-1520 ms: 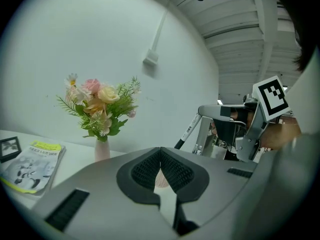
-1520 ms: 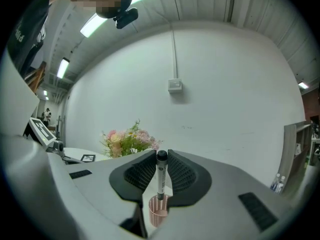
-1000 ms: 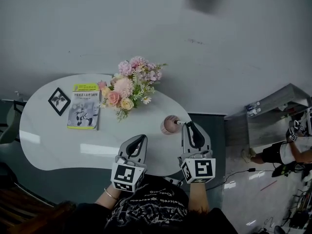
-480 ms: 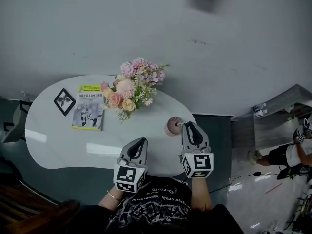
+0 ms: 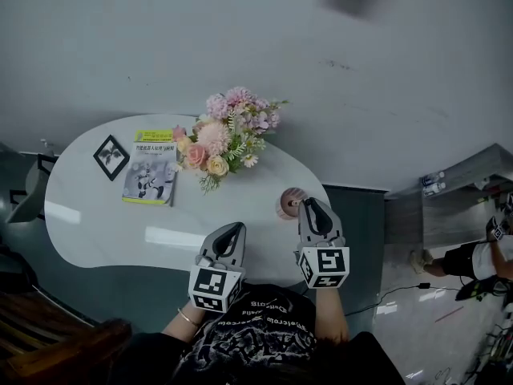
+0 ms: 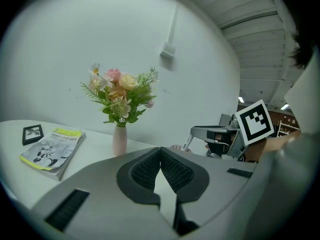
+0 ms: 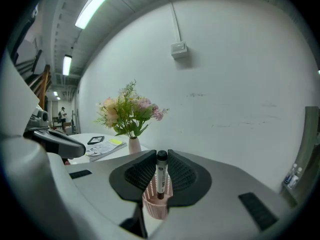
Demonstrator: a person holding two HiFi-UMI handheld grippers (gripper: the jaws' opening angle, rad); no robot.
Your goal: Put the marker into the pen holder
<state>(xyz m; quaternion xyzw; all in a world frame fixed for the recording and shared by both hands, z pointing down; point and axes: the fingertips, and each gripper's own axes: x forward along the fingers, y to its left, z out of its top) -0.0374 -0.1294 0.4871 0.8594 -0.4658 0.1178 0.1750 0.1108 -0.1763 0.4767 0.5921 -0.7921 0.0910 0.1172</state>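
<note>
A pink mesh pen holder stands near the right end of the white table. My right gripper is just behind it, shut on a white marker with a black cap. The marker is upright and its lower end dips inside the holder. My left gripper hovers over the table's near edge to the left, shut, with nothing between its jaws. The left gripper view also catches the right gripper and the marker from the side.
A vase of pink and yellow flowers stands at the back of the table. A book with a yellow top and a small black picture frame lie to its left. A person is on the floor far right.
My right gripper has sunk a little with the marker, its lower end now lower in the pen holder. The left gripper has hardly moved. The head view has shifted slightly.
</note>
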